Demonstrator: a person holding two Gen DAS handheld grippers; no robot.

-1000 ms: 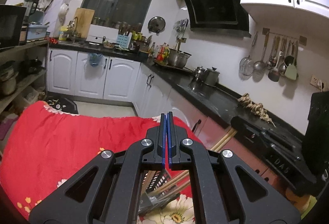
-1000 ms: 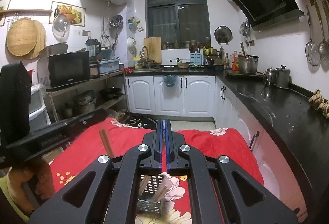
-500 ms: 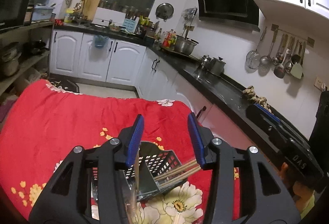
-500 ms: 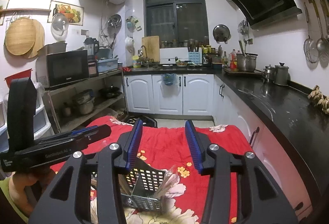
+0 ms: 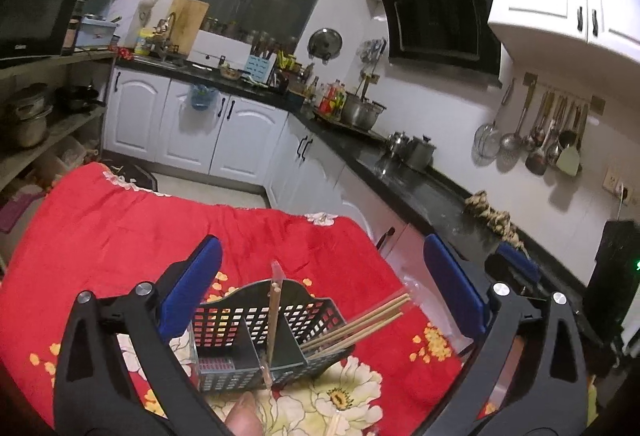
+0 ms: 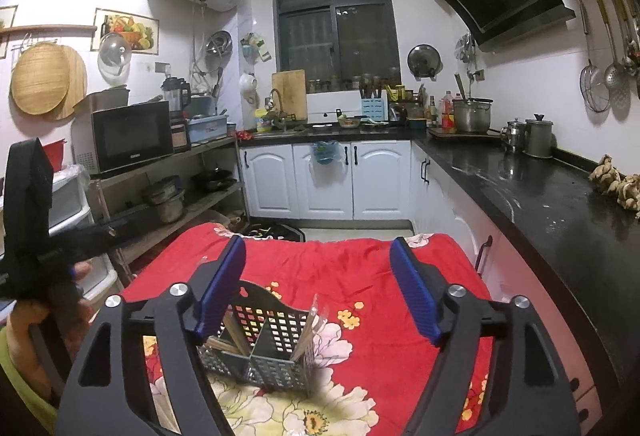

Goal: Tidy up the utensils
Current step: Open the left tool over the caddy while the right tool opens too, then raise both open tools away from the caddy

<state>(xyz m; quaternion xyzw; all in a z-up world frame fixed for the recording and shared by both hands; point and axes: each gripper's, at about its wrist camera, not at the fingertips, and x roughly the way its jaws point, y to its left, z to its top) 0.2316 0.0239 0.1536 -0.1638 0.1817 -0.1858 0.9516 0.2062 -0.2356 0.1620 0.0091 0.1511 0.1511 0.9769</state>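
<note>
The utensil caddy (image 5: 264, 332), a black perforated basket split into compartments, sits low and centre in both views on the red floral cloth (image 5: 120, 220), directly ahead of my two tools. My left gripper (image 5: 320, 288) stands wide, its blue pads (image 5: 192, 284) flanking the caddy and holding nothing. My right gripper (image 6: 320, 292) is equally wide and empty, framing the same basket from the other side.

In the left view a bundle of wooden chopsticks (image 5: 360, 320) leans out of the caddy's right-hand compartment toward the right edge of the frame, and a single stick in a clear sleeve (image 5: 274, 316) stands nearly upright at the middle divider. More chopsticks lie on the cloth at the bottom of that frame, only partly in view.

The risk, as I judge it, is the leaning bundle: it overhangs the rim, so a careless pass could lever it out or tip the light basket. The clear sleeve may also slip in the pads.

Both tools point slightly downward over the table, side by side; the left tool's body shows at the left edge of the right view, the right tool's at the lower right of the left view. Kitchen counters and white cabinets (image 6: 320, 180) fill the background.
</note>
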